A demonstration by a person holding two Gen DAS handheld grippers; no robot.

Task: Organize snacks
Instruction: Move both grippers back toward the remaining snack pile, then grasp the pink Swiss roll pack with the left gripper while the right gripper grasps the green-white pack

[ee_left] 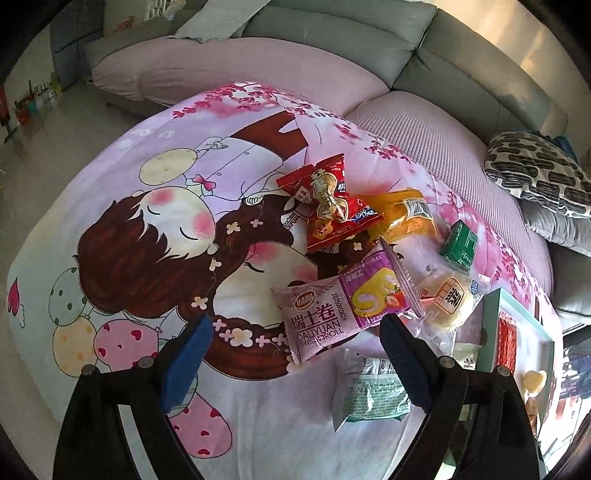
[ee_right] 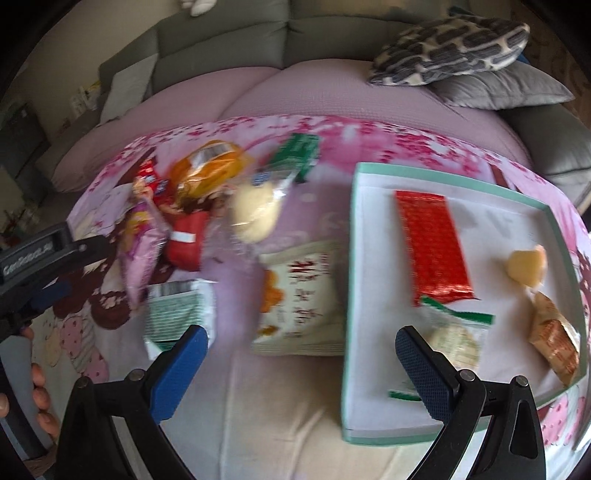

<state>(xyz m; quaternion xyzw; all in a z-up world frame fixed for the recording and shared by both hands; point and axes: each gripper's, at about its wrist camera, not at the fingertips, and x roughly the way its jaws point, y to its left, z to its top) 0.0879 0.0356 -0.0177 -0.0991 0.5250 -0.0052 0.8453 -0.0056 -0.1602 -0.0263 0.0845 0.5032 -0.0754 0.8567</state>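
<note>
Snacks lie on a pink cartoon-print cloth [ee_left: 147, 229]. My left gripper [ee_left: 295, 356] is open above a pink Swiss roll packet [ee_left: 332, 314] and grips nothing; a green-white packet [ee_left: 369, 391] lies just below the roll. Behind them are a red peanut packet [ee_left: 328, 203], an orange packet [ee_left: 402, 218], a green box [ee_left: 460, 242] and a clear-wrapped pastry [ee_left: 447, 299]. My right gripper [ee_right: 301, 369] is open and empty, straddling the left rim of a teal-edged tray [ee_right: 349, 295]. The tray holds a red packet [ee_right: 432, 243], a green-trimmed biscuit [ee_right: 454, 339], a yellow piece [ee_right: 526, 267] and a brown-wrapped snack [ee_right: 554, 339].
A white packet with an orange print [ee_right: 303, 302] lies against the tray's left side. A grey sofa [ee_left: 332, 26] with a patterned cushion [ee_right: 450, 48] rises behind the cloth. At the right wrist view's left edge are the left tool's black body [ee_right: 48, 251] and a person's fingers [ee_right: 40, 387].
</note>
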